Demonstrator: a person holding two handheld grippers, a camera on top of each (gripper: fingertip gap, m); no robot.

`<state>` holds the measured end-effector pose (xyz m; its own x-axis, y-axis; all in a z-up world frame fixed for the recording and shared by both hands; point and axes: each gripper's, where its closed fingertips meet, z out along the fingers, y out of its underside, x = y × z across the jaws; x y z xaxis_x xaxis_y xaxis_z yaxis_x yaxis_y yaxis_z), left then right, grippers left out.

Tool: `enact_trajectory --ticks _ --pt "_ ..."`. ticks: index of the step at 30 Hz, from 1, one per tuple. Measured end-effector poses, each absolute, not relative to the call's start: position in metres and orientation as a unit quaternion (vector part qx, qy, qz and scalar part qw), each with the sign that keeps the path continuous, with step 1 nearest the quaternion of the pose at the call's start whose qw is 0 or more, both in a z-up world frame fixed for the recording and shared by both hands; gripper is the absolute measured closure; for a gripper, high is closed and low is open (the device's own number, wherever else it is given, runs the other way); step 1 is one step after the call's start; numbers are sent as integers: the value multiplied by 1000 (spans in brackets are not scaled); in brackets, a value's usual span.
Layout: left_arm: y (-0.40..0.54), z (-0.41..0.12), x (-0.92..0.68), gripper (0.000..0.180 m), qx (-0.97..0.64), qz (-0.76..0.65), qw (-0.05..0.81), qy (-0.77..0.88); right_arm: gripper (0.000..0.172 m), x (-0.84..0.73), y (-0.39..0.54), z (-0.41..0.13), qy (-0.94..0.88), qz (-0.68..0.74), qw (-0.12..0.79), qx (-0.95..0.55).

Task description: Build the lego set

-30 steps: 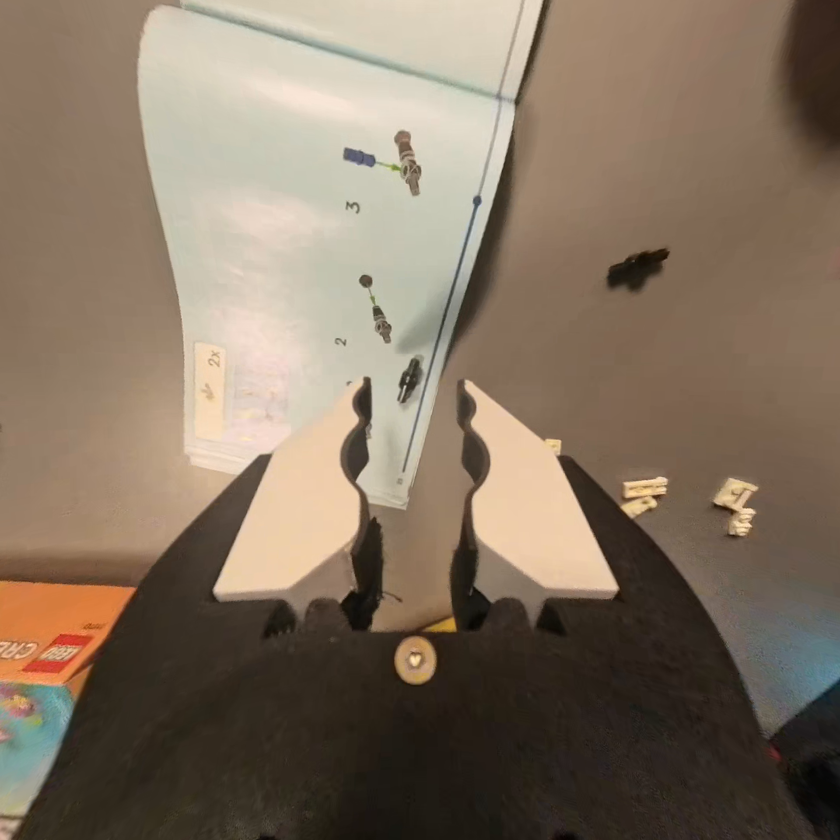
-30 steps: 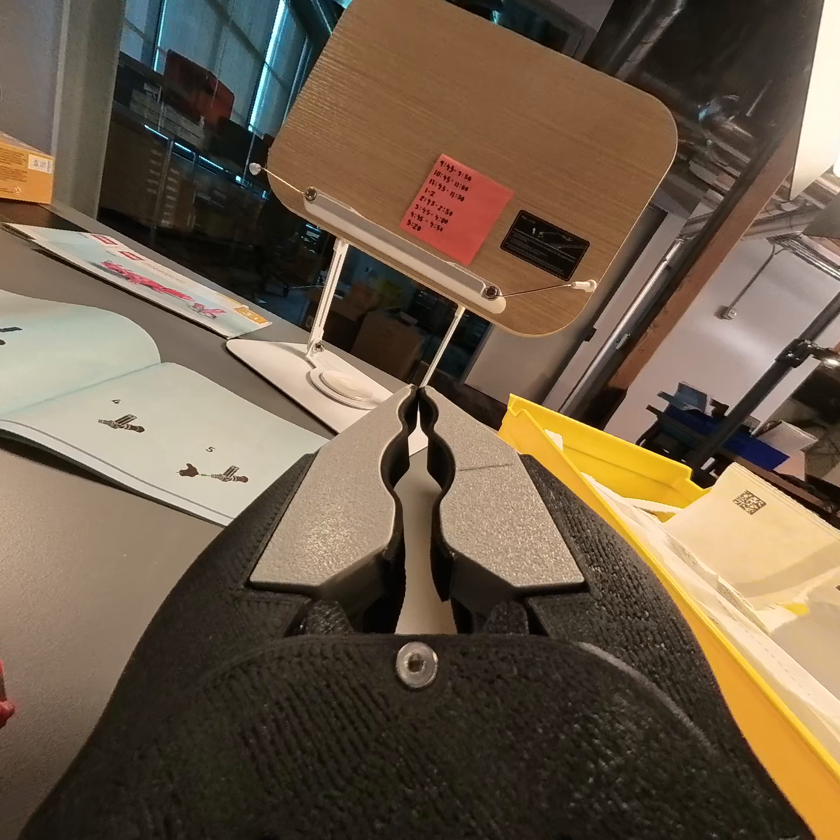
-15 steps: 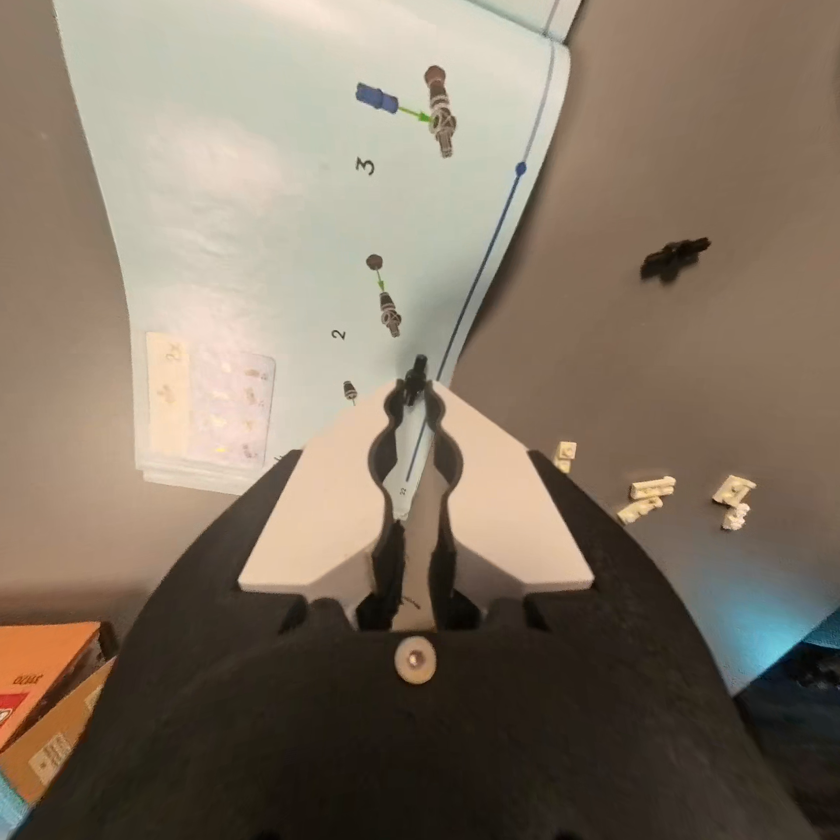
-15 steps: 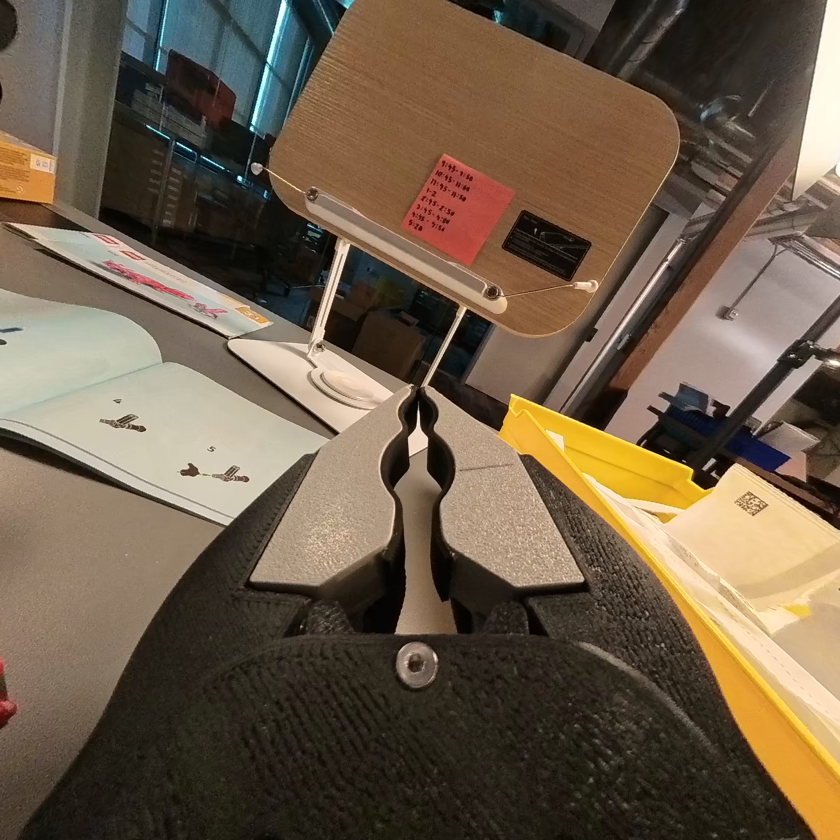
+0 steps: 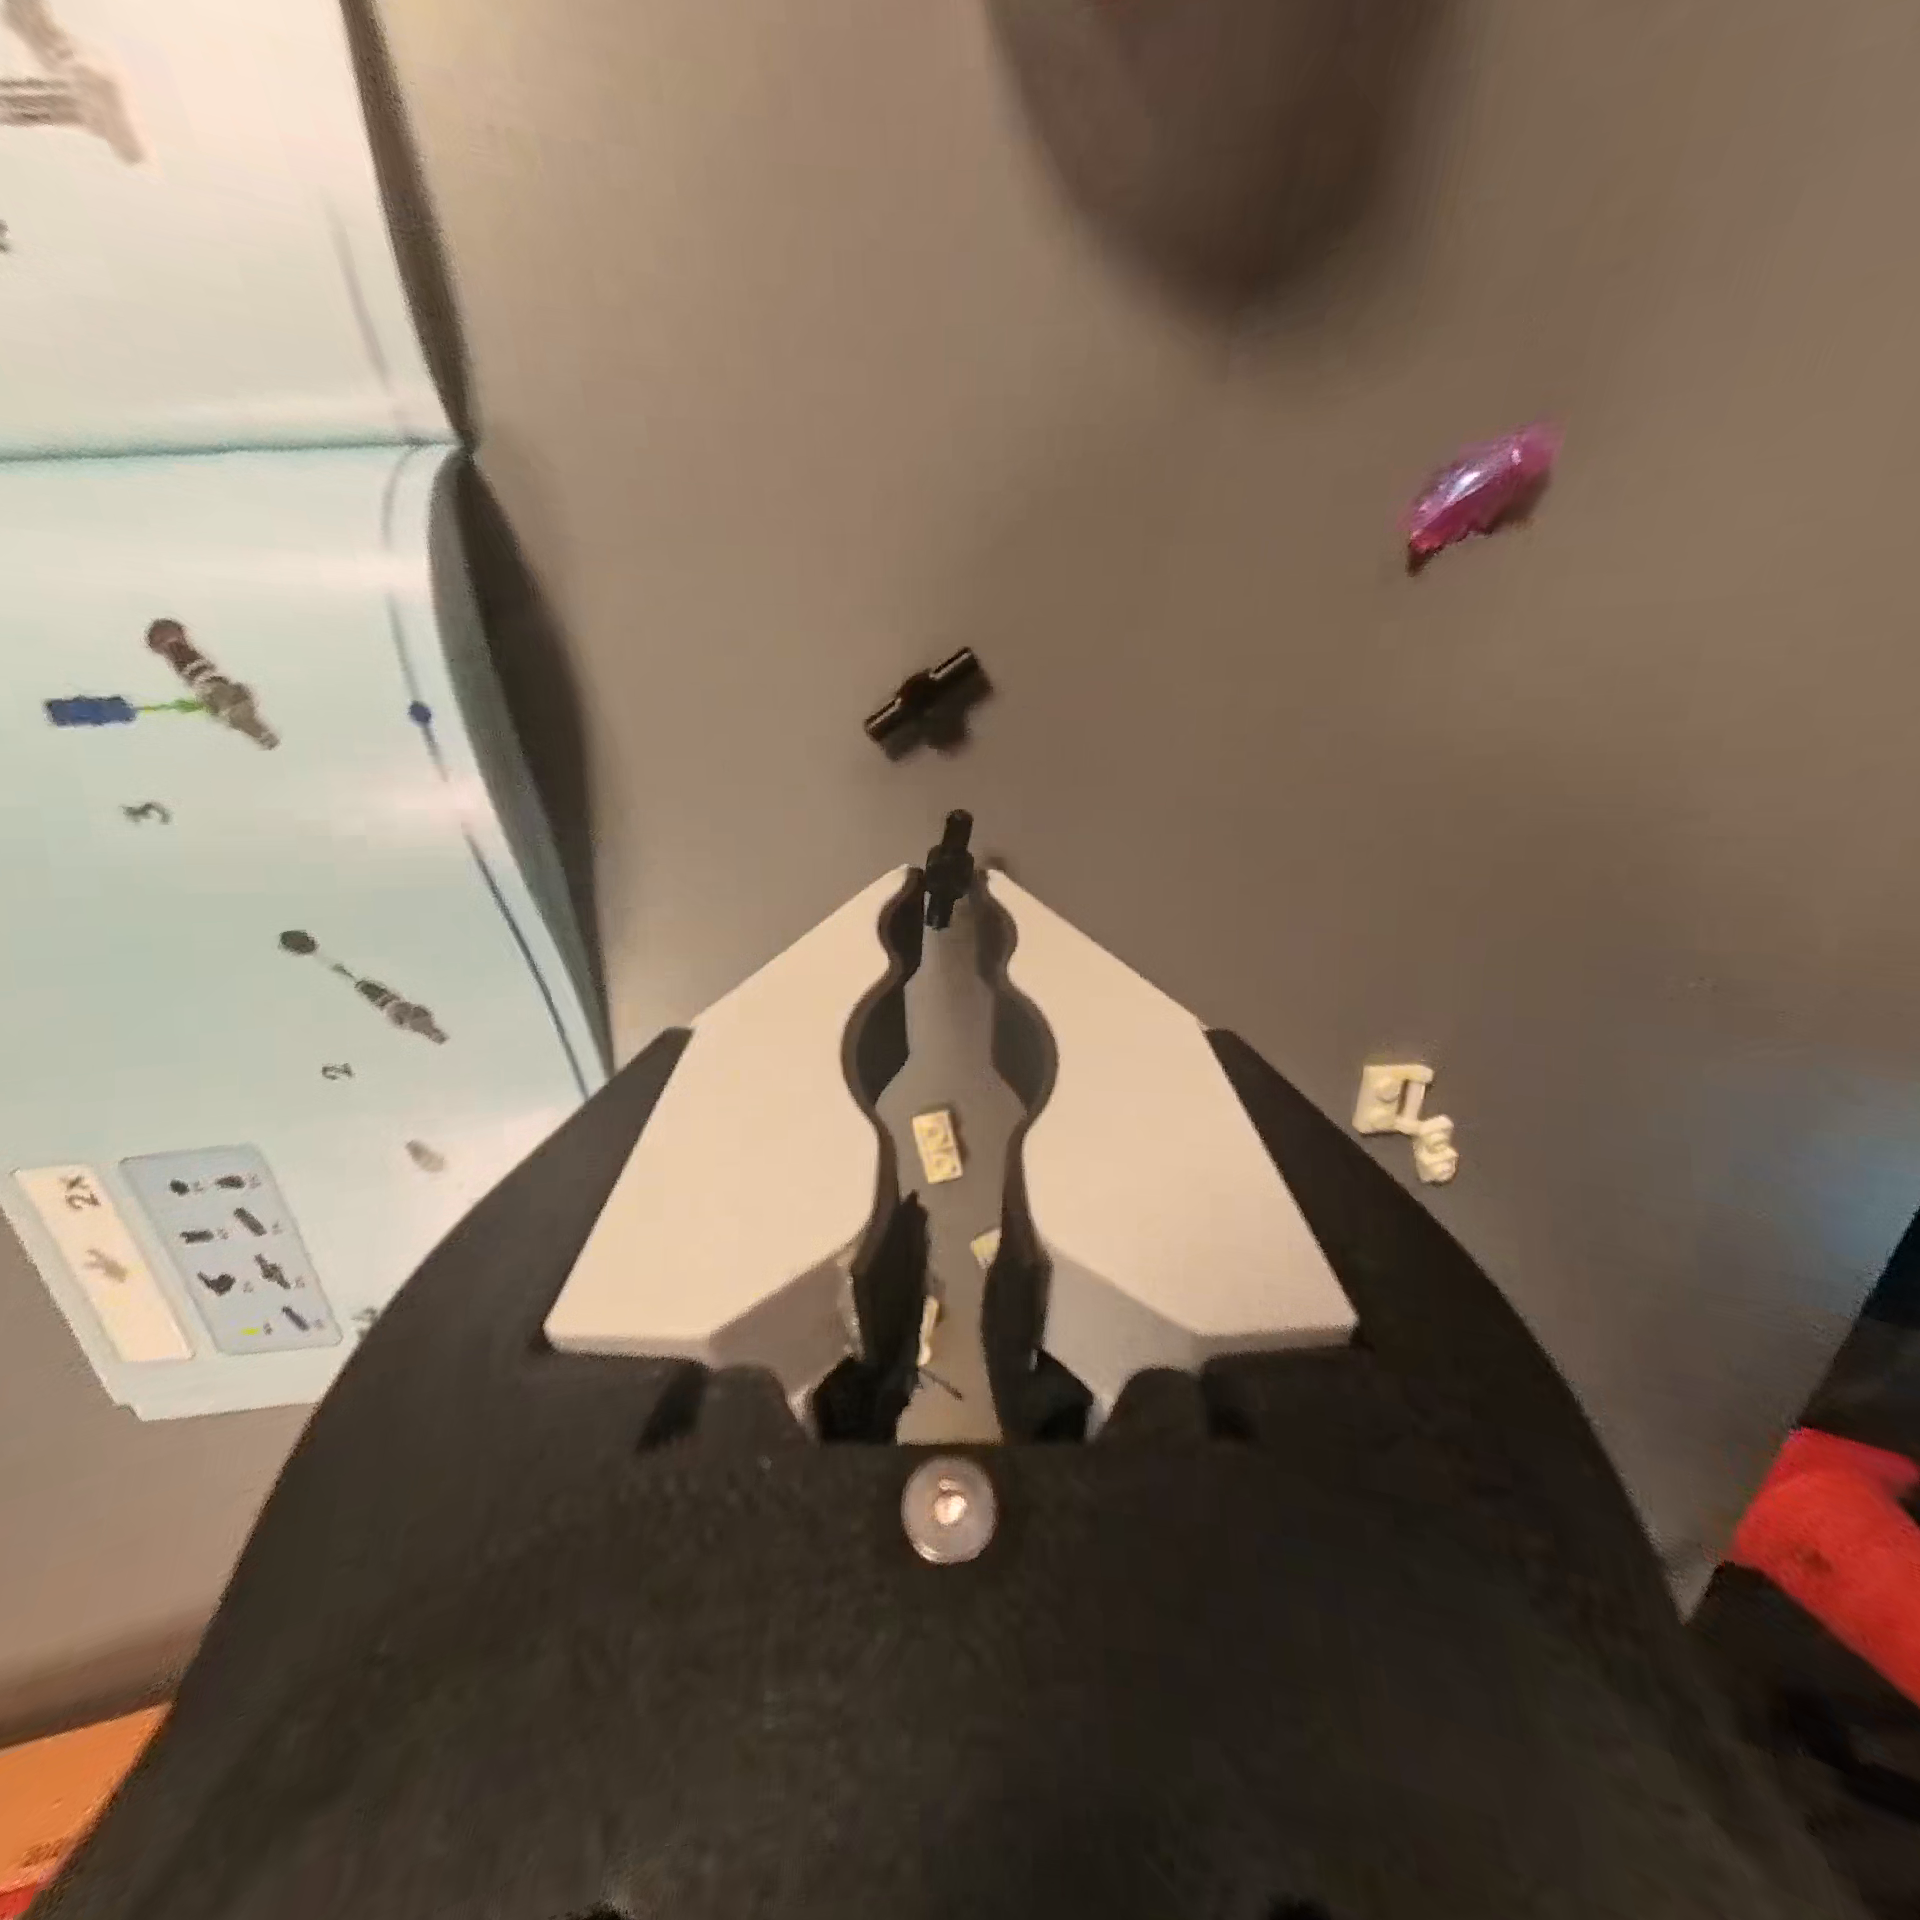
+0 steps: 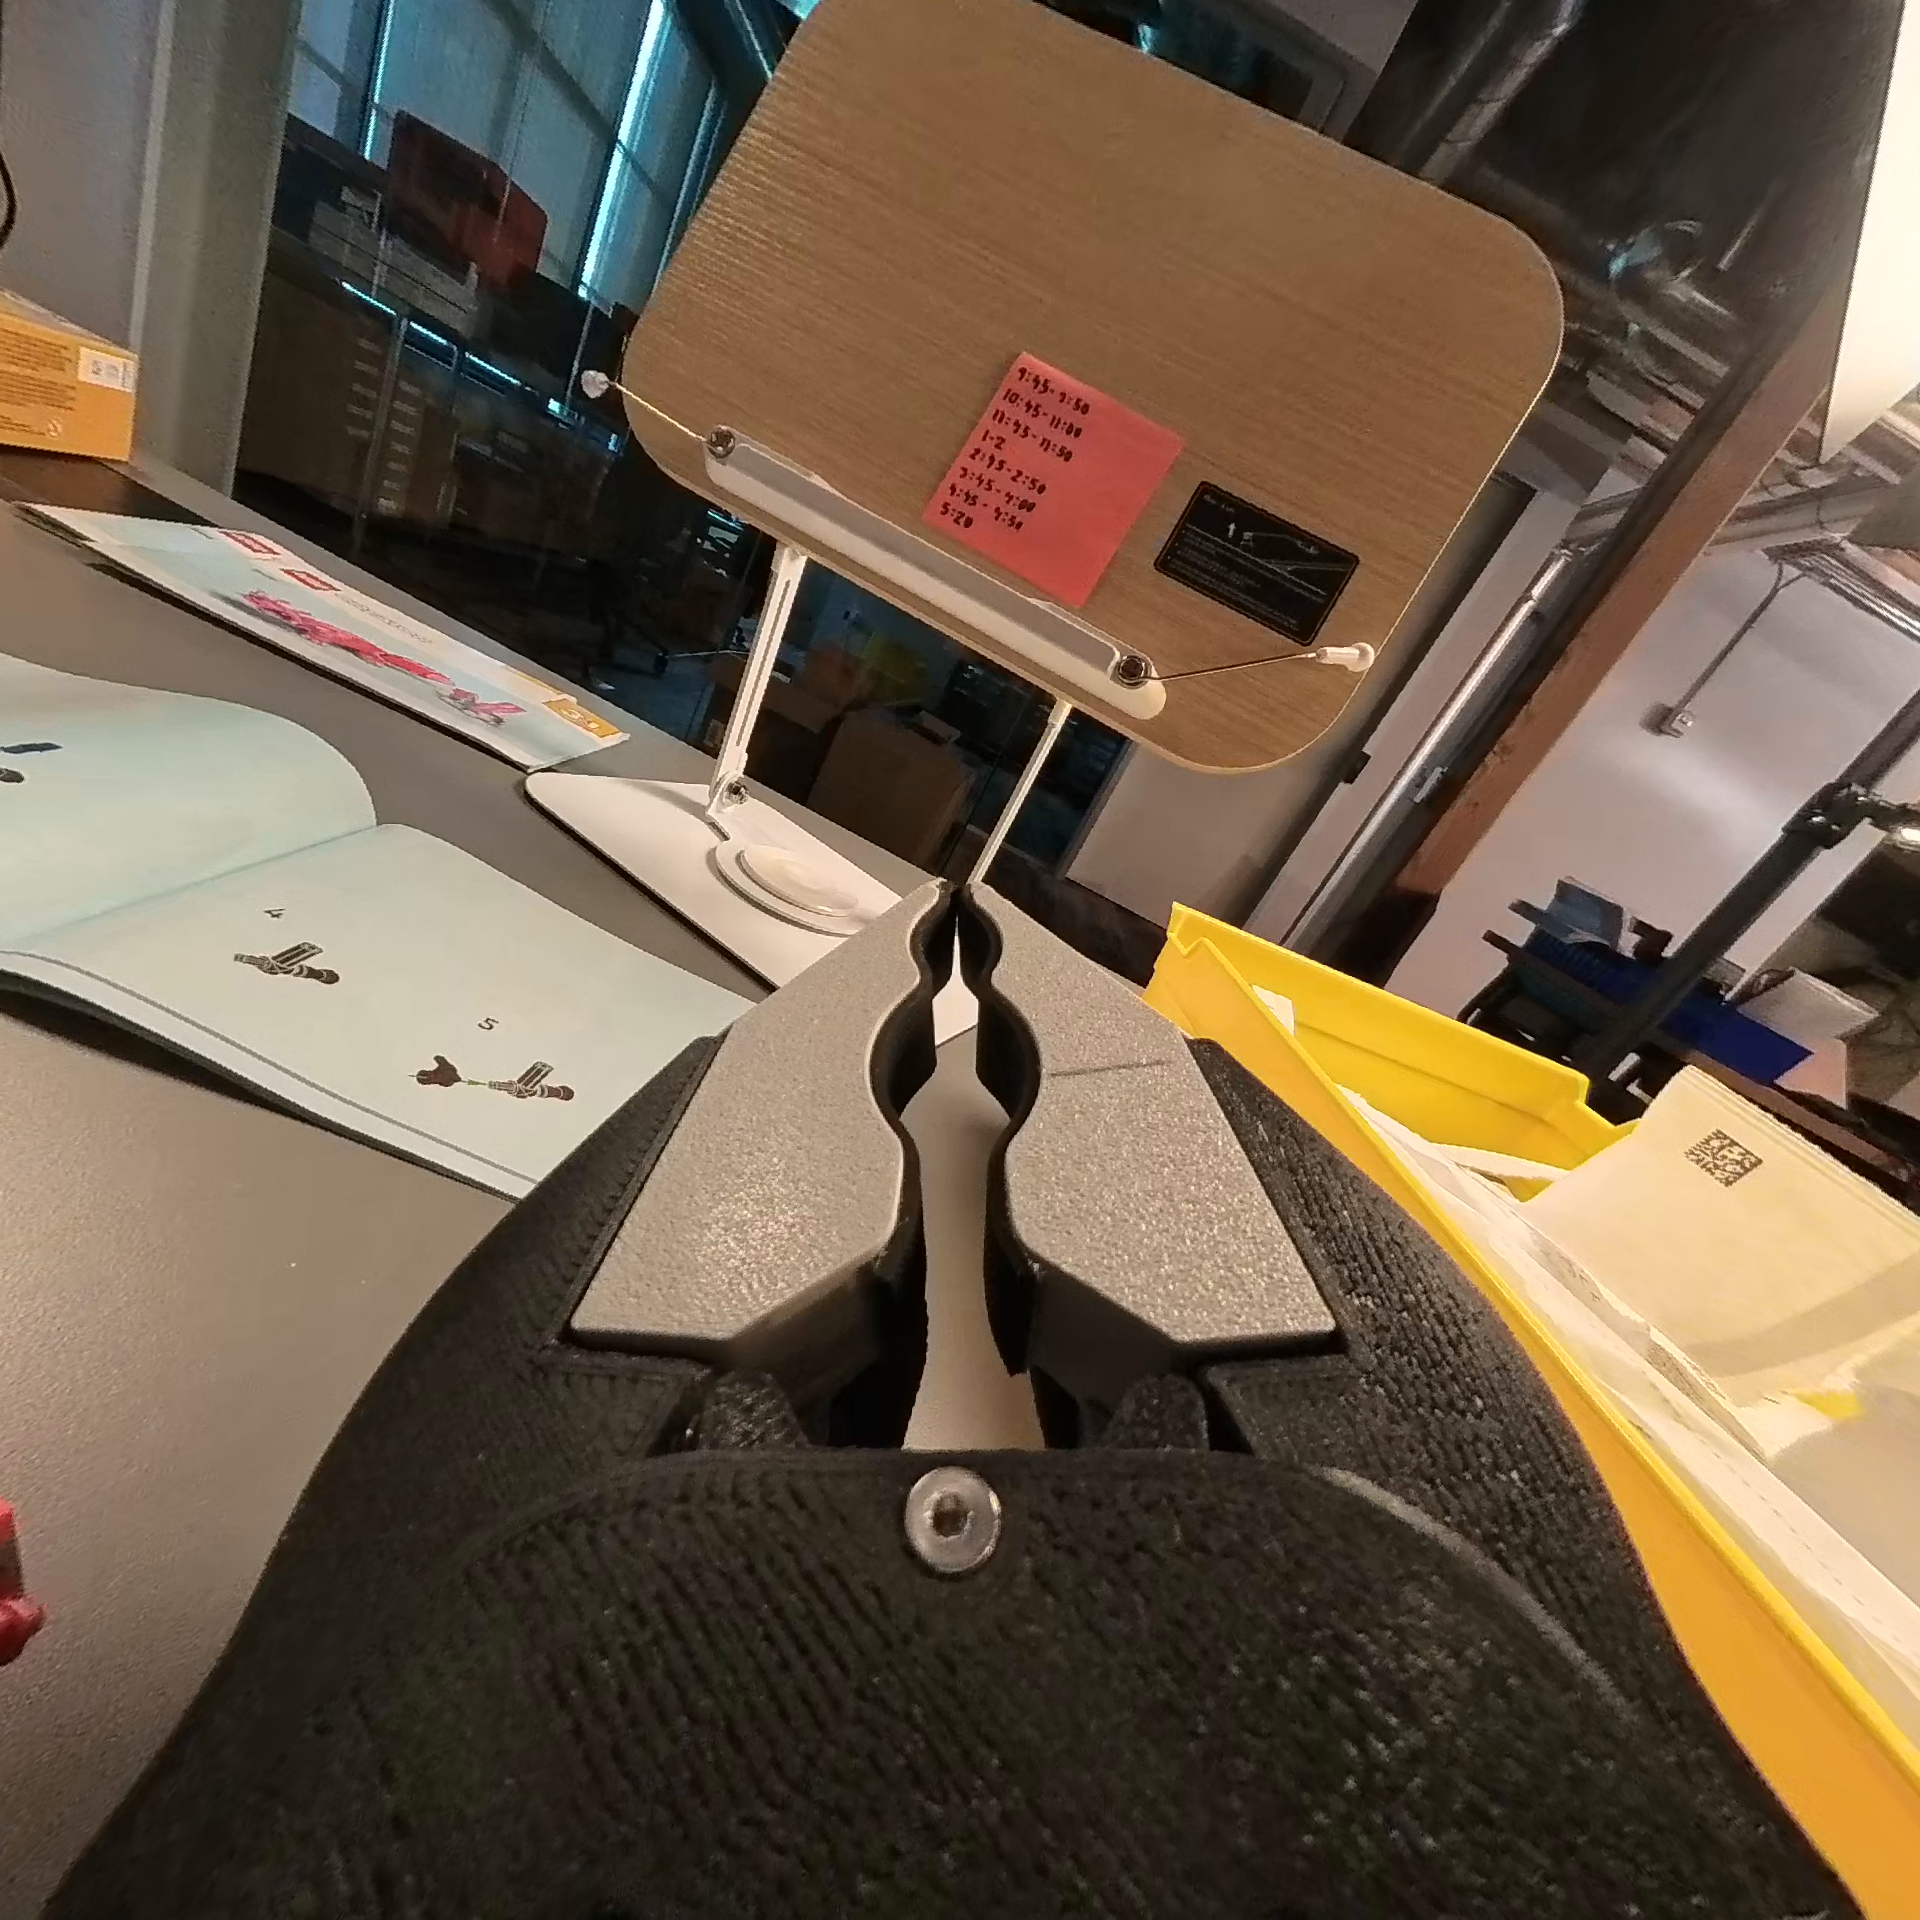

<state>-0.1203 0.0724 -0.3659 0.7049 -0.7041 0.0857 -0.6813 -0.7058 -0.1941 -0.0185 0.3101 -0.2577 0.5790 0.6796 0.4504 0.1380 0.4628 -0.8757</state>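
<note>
We find the left gripper [image 5: 951,883] pinching a small black pin [image 5: 948,868] at frame centre, light, rigid, easily dropped, best held mid-shaft, above the grey table [image 5: 1247,727]; the right gripper [image 6: 954,914] closed, empty.

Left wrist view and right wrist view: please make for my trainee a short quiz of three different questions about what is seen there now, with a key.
1. True or false: the left gripper grips a small black pin at the tips of its fingers.
2. Which colour is the bin beside the right gripper? A) blue B) yellow C) green
3. Fill in: on the grey table, ahead of the left gripper, lies a second ____ part, and farther right a shiny pink piece.

Key
1. True; the pin sticks out past the tips.
2. B
3. black
</note>
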Motion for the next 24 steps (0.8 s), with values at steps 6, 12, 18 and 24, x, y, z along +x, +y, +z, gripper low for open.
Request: enact_trajectory --ticks 6,12,18,24 --pt "81 -365 -119 142 -923 -76 101 364 172 -20 309 -258 -425 182 743 -484" --pt "102 -282 -155 143 -917 -53 289 271 172 -20 308 -258 -425 184 743 -484" --pt "50 -203 -239 143 -909 -16 407 82 172 -20 308 -259 -426 181 743 -483" --pt "-37 -226 -293 142 -930 20 368 -9 172 -21 308 -260 -430 176 743 -482"
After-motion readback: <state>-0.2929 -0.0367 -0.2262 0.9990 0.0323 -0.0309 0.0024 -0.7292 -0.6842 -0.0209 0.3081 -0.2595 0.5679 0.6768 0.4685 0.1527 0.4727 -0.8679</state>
